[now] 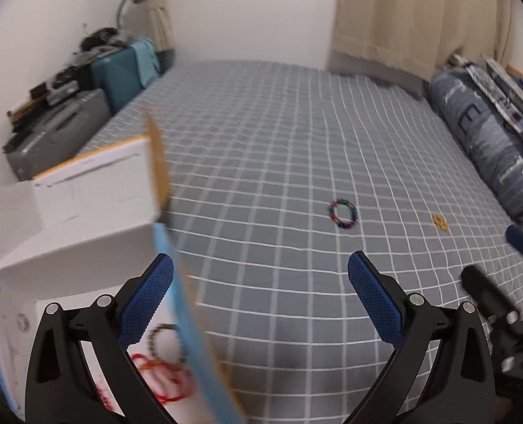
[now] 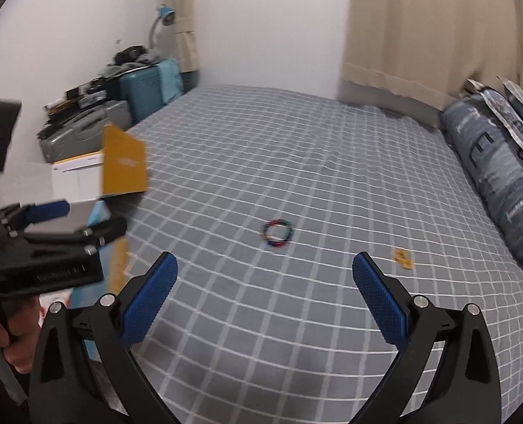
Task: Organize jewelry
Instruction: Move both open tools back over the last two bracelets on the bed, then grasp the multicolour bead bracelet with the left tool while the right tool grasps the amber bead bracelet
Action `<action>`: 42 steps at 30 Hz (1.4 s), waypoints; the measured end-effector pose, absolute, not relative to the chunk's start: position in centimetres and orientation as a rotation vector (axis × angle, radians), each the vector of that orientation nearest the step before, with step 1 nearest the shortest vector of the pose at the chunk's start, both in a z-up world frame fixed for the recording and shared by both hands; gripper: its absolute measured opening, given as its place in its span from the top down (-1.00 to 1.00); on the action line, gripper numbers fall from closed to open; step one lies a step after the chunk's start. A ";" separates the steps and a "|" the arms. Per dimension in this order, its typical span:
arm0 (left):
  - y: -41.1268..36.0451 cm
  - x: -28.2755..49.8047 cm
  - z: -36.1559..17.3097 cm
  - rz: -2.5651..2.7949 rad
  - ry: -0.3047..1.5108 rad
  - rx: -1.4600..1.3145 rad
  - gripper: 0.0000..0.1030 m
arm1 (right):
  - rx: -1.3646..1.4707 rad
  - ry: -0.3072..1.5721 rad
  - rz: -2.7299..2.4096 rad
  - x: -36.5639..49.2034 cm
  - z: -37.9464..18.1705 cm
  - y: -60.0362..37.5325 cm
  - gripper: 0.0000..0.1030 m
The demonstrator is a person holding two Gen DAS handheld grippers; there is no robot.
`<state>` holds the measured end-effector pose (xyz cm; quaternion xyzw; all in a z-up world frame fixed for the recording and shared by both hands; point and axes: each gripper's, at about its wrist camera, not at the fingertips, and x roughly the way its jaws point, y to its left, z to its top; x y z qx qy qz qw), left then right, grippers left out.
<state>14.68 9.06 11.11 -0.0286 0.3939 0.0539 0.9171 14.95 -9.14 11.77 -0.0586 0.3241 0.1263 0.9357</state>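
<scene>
Bracelets [image 1: 162, 364] inside box [image 1: 67, 212]: left view only.

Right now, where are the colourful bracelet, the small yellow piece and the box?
colourful bracelet [image 2: 278, 233]: right wrist view, lower rim of the ring.
small yellow piece [image 2: 403, 259]: right wrist view, its middle.
box [image 1: 84, 183]: left wrist view, white flap.

The box [image 1: 67, 212] sits at the bed's [image 1: 279, 123] left edge, with bracelets [image 1: 162, 364] inside. The beaded bracelet [image 1: 342, 213] lies mid-bed; the small charm [image 1: 440, 222] lies to its right (near the pillow [image 1: 491, 148]).
</scene>
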 end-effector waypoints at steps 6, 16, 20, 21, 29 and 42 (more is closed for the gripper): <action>4.4 19.0 8.5 0.086 0.843 -0.043 -0.89 | -0.080 0.692 0.181 18.2 10.6 -14.8 -0.85; -1.3 27.8 2.4 0.055 0.924 -0.017 -0.89 | -0.075 0.764 0.066 26.3 6.3 -22.1 -0.80; -1.1 30.9 0.0 0.063 0.984 -0.063 -0.89 | -0.078 0.816 0.048 28.9 3.8 -23.9 -0.80; -1.0 31.3 -0.3 0.064 0.990 -0.071 -0.89 | -0.071 0.839 0.046 29.7 3.1 -24.4 -0.80; -0.9 35.1 -4.4 0.027 1.053 -0.132 -0.89 | -0.071 0.913 0.017 33.6 -0.6 -25.5 -0.68; -1.1 36.5 -7.1 0.030 1.080 -0.104 -0.81 | -0.020 0.998 -0.033 38.2 -5.0 -29.0 -0.44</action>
